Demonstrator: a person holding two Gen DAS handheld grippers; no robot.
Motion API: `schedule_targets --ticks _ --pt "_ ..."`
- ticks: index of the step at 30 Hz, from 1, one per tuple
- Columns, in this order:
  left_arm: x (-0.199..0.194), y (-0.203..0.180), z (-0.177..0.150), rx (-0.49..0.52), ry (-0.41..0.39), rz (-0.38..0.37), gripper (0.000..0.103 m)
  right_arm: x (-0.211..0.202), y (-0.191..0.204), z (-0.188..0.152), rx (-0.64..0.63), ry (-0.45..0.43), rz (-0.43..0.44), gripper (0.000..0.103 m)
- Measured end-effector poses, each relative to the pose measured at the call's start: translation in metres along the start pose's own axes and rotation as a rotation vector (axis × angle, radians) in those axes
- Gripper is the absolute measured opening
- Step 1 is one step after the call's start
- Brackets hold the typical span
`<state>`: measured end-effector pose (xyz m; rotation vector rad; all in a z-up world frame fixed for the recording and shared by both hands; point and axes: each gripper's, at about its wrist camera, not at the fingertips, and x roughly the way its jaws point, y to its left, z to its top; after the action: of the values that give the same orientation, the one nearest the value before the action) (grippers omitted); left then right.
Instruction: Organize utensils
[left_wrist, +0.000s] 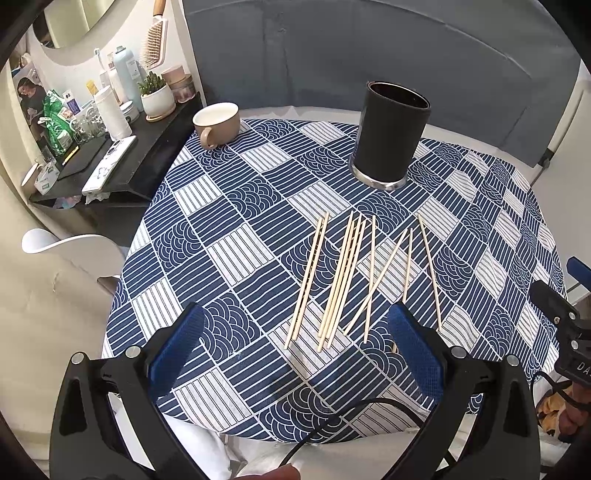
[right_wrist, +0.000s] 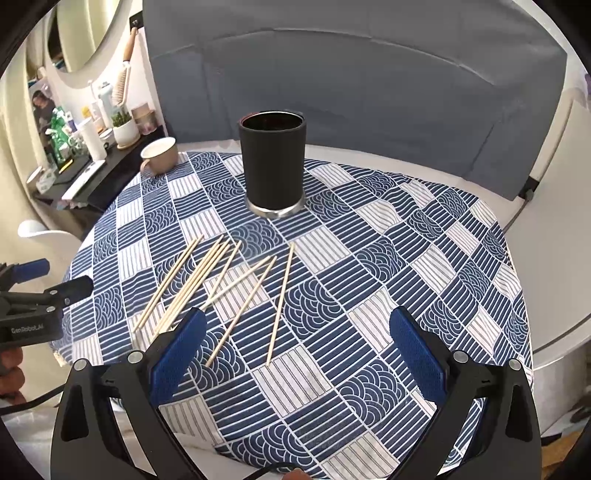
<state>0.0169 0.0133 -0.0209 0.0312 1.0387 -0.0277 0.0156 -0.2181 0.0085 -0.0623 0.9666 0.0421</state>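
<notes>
Both sets of blue-padded tongs, left (left_wrist: 295, 354) and right (right_wrist: 297, 354), hang wide apart, gripping nothing. Thin pale wooden sticks (left_wrist: 345, 273) lie loose on the blue-and-white patterned tabletop (left_wrist: 236, 236) just ahead; the left tongs' pad hides one stick's near end. Further back stands the tall black cylindrical holder (right_wrist: 272, 162), inside too dark to see.

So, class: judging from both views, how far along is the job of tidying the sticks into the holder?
Nothing looks done: the black holder shows no sticks rising from it. Nothing is in hand: left tool and right tool are both open. All the wooden sticks lie loose on the tablecloth, waiting.
</notes>
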Motion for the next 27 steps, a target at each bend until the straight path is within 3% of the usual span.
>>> schedule_targets --ticks 12,27 --pt "0.030 0.018 0.010 -0.002 0.092 -0.032 0.097 0.023 0.010 0.006 -0.007 0.102 -0.013 0.095" --pt "0.090 0.037 0.040 0.066 0.202 -0.038 0.097 0.111 0.016 0.016 0.036 0.273 -0.121 0.095"
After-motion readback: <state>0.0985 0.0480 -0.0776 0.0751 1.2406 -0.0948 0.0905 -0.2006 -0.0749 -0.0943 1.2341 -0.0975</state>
